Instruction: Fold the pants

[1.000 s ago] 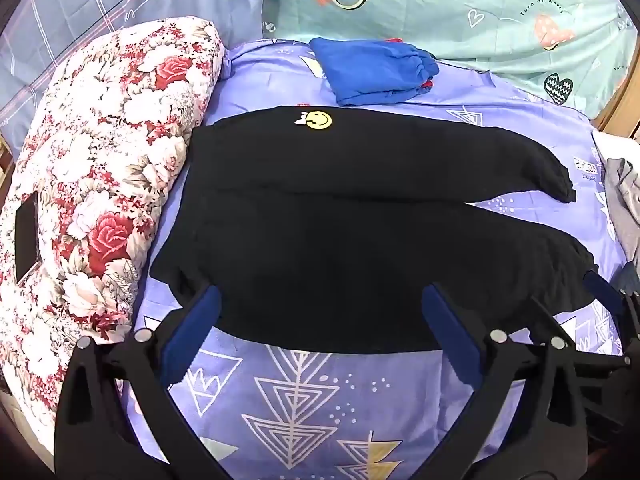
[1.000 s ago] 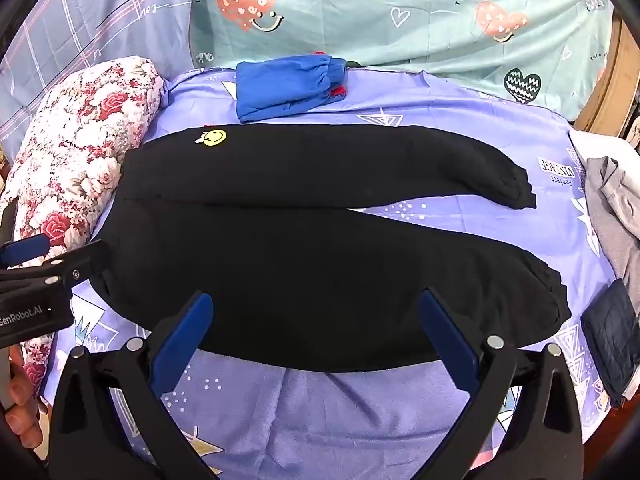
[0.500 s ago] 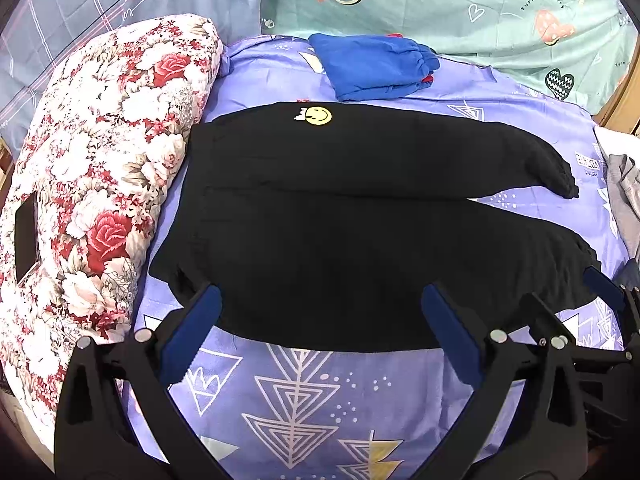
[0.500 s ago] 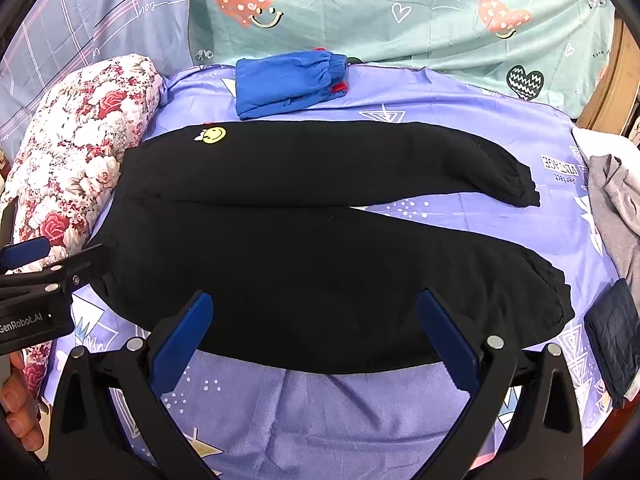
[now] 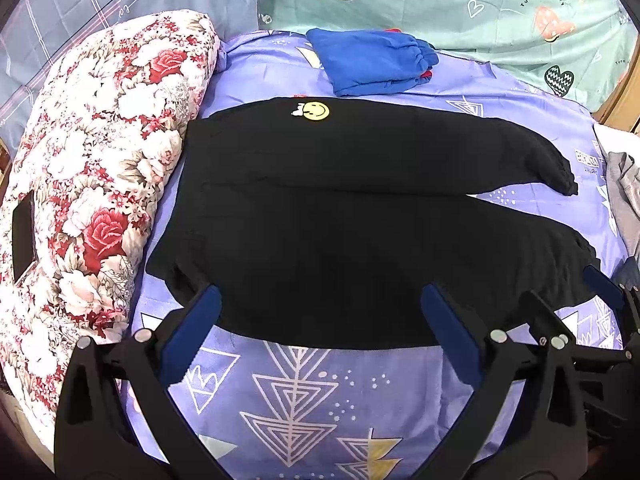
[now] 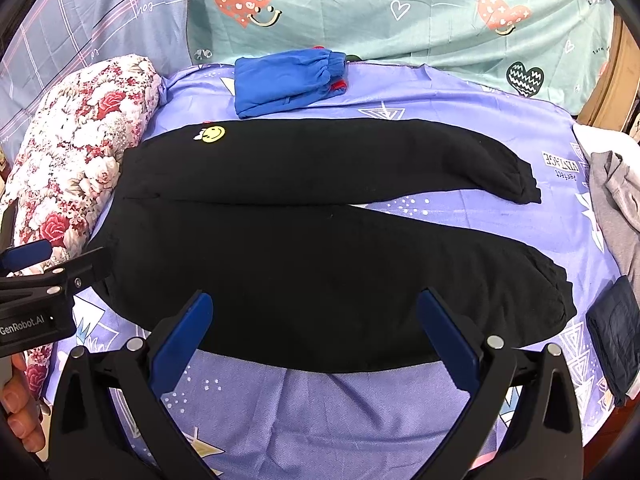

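Note:
Black pants (image 5: 340, 216) (image 6: 320, 232) lie flat on the purple bed sheet (image 5: 304, 392), waist to the left, both legs stretching right, a yellow smiley patch (image 5: 316, 111) near the waist. My left gripper (image 5: 320, 320) hovers open over the near edge of the waist end, holding nothing. Over the near leg's lower edge my right gripper (image 6: 316, 320) is open too, fingers wide and empty. The left gripper's body (image 6: 44, 280) shows at the left edge of the right wrist view, with fingers of a person's hand (image 6: 20, 412) below it.
A floral quilt roll (image 5: 84, 184) borders the waist on the left. Folded blue clothes (image 5: 372, 60) (image 6: 288, 80) sit behind the pants. Grey garments (image 6: 616, 200) and a dark folded item (image 6: 612, 336) lie at the right edge. A teal sheet (image 6: 360, 12) hangs behind.
Both cameras drifted slightly, so the pants sit a little lower in each view. The pants have not moved and both grippers stay open.

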